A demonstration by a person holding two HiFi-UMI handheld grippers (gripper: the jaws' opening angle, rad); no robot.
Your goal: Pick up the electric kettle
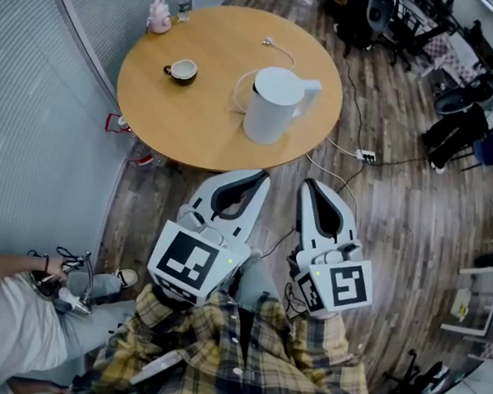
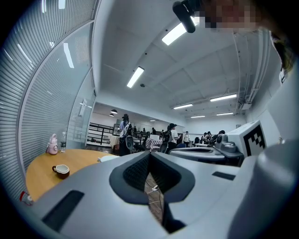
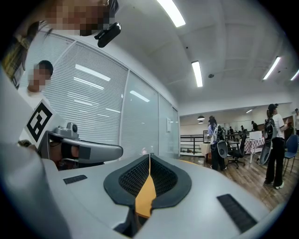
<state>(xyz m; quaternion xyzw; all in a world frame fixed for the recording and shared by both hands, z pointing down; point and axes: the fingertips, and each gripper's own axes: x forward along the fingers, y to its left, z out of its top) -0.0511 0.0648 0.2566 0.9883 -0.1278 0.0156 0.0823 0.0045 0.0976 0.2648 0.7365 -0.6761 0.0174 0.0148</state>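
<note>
Though near table edge (image 1: 225, 165), kettle (image 1: 273, 104) upright

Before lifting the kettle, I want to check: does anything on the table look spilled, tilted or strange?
Nothing spilled or tipped. The kettle stands upright on the table; only a white cord lies looped beside it and might snag.

The head view looks steeply down from above the person onto the round table (image 1: 152, 103). Both gripper views look level along their jaws, low, just off its near edge; the left one also shows the tabletop.
</note>
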